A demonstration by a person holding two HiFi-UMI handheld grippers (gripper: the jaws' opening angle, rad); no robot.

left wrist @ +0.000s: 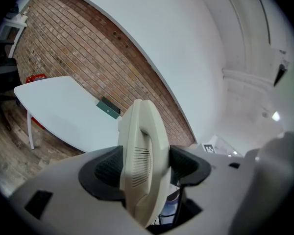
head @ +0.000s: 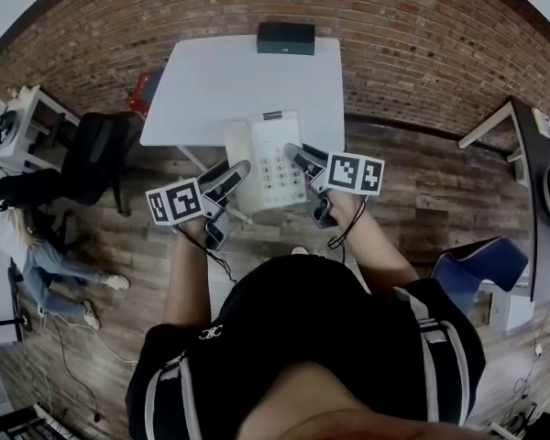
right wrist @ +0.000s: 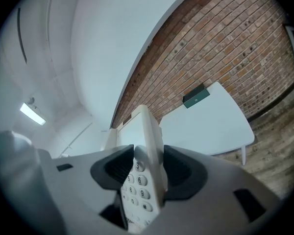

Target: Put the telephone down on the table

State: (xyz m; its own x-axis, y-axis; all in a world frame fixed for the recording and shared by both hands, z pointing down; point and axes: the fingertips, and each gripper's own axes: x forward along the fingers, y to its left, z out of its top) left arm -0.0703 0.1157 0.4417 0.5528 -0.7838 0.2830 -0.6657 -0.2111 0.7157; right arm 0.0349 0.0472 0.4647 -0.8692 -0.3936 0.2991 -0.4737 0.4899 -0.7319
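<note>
The left claw (left wrist: 143, 169) is clamped across the phone (left wrist: 139, 131) on its handset side. The right claw (right wrist: 145, 169) pinches the opposite edge beside the keypad (right wrist: 137, 192). Gripping both flanks probably keeps the wide, flat body level and stops it swinging or shedding the handset on the way down. In the head view the phone (head: 268, 163) hangs between the left claw (head: 231, 180) and right claw (head: 302, 159), keypad up. It sits at the near edge of the white tabletop (head: 229, 76) and appears to be in the air rather than resting. A dark box (head: 286, 38) sits at the far edge, well clear. Both forearms (head: 185, 282) reach forward from the body, converging, with the claws tipped slightly downward.
</note>
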